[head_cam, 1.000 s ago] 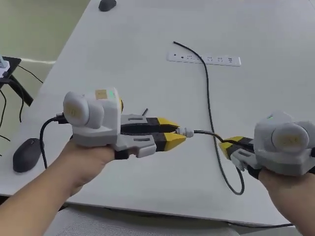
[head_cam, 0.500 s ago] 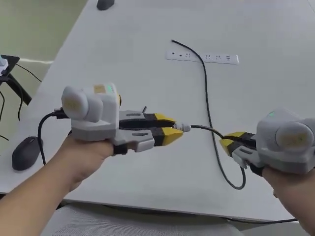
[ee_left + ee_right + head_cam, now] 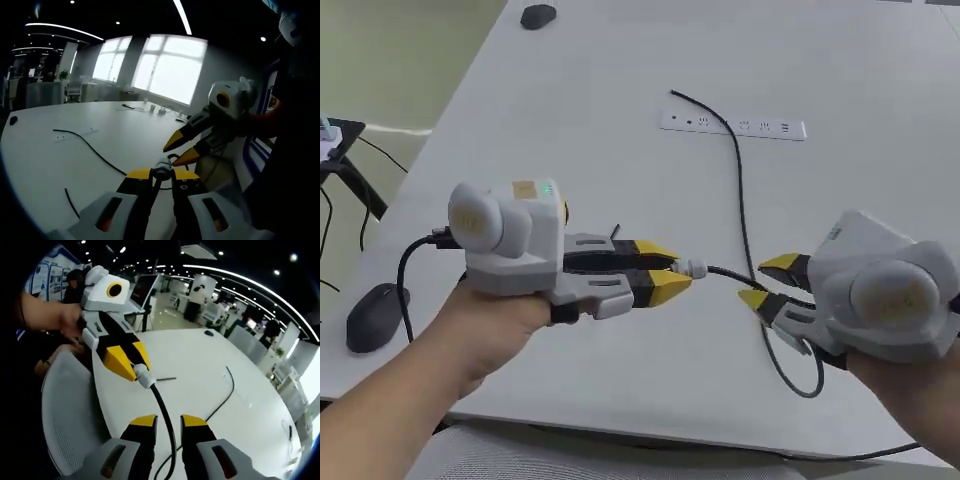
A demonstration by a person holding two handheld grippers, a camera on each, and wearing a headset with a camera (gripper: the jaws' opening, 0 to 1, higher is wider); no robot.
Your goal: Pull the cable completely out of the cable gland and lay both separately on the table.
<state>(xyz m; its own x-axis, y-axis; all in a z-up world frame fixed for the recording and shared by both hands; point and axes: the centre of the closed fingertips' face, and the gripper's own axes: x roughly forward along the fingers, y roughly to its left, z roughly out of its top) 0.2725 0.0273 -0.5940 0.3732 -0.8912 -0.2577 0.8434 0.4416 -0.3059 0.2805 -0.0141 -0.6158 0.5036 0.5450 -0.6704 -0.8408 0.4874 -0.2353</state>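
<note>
My left gripper [image 3: 680, 271] is shut on the white cable gland [image 3: 696, 268], held above the table's near part. The black cable [image 3: 740, 190] leaves the gland to the right, passes between the spread jaws of my right gripper [image 3: 768, 281], loops near the table's front edge and runs far up the table. In the left gripper view the gland [image 3: 161, 168] sits between the yellow tips, with the right gripper [image 3: 176, 153] just beyond. In the right gripper view the cable [image 3: 161, 405] runs untouched between my open jaws from the gland [image 3: 142, 375] in the left gripper [image 3: 131, 369].
A white power strip [image 3: 733, 125] lies at mid-table beside the cable's far end. A dark mouse [image 3: 537, 15] rests at the far edge, another mouse [image 3: 377, 317] at the near left corner. A short black piece [image 3: 614, 230] lies behind the left gripper.
My right gripper has opened and let go of the cable, and has shifted a little toward the left gripper. The left gripper still holds the gland in about the same place.
</note>
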